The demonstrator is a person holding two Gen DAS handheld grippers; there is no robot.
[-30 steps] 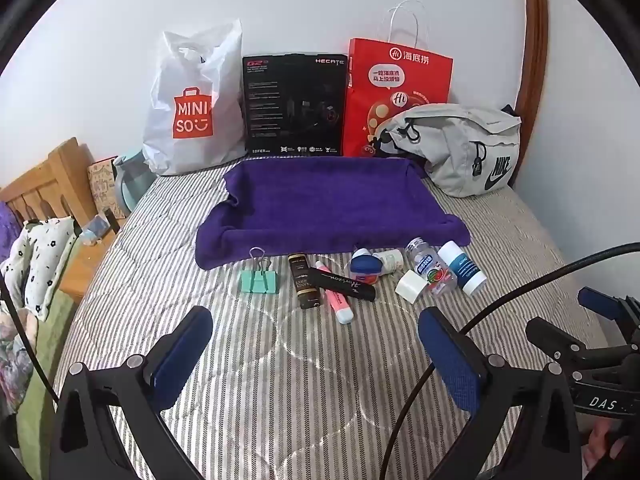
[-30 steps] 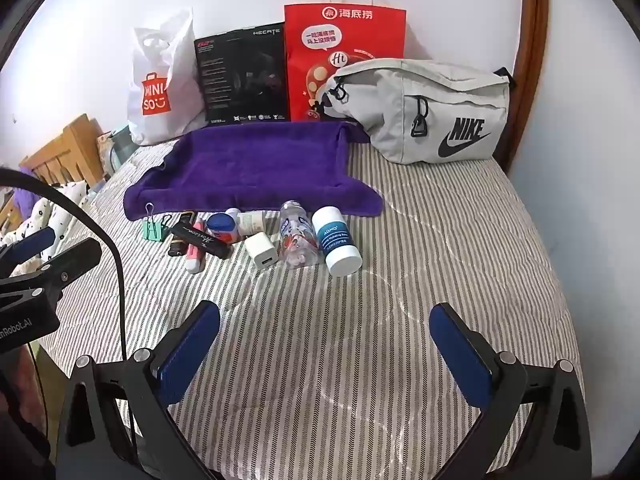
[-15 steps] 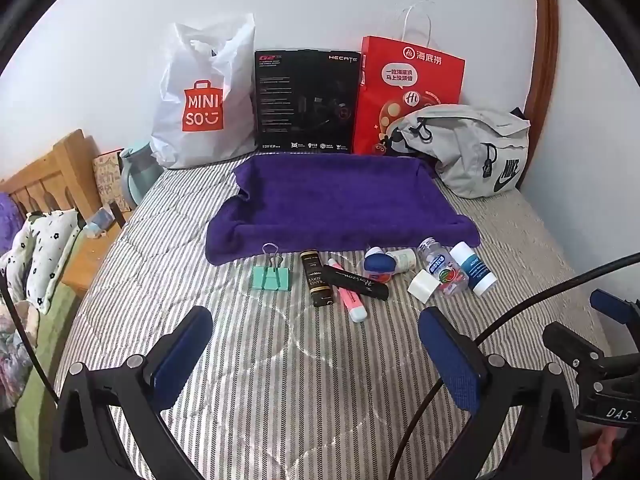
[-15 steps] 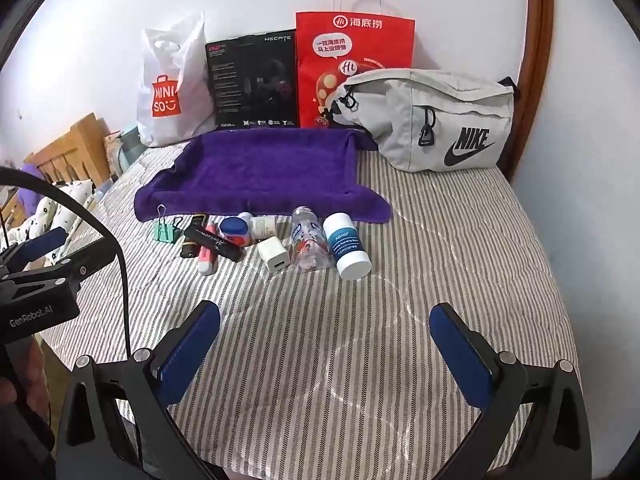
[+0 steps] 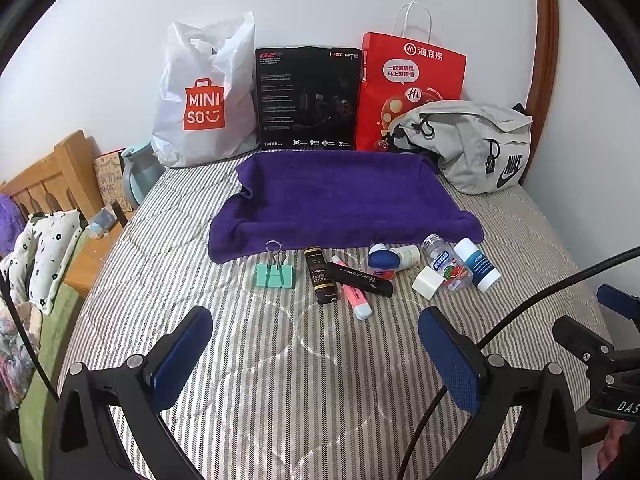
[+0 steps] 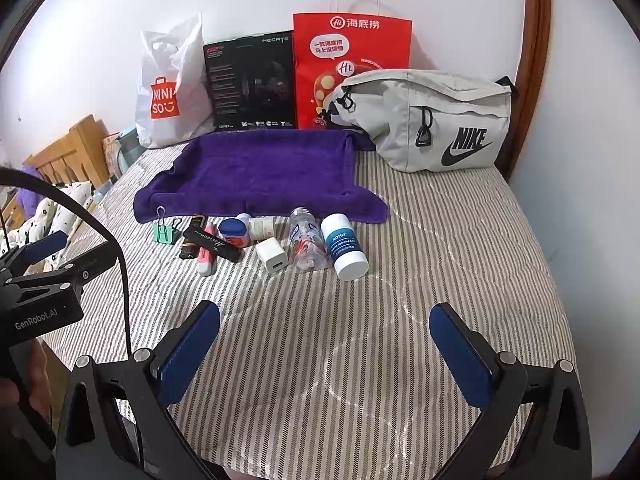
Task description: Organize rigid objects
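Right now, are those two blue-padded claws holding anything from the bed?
No, nothing is held. The left gripper and the right gripper are both open over bare striped bedspread, short of the small items.

Bed cover [image 5: 320, 360]: grey-and-white striped quilt, herringbone weave, stitched curves.
Far wall: white; items propped against it in a row.
Plastic bag [image 5: 202, 96]: white, orange MINISO logo, leftmost.
Black box [image 5: 308, 98]: upright, HECATE lettering, between the two bags.
Paper bag [image 5: 412, 76]: red, white cord handles, Chinese characters.
Waist bag [image 6: 432, 116]: grey, black Nike logo, lying partly in front of the paper bag.
Headboard [image 5: 52, 180]: light wood, at left.
Jug [image 5: 136, 172]: pale blue, beside the headboard.
Pillow [image 5: 44, 248]: white with small black flowers.
Wooden trim [image 6: 532, 60]: brown, curved, right edge.
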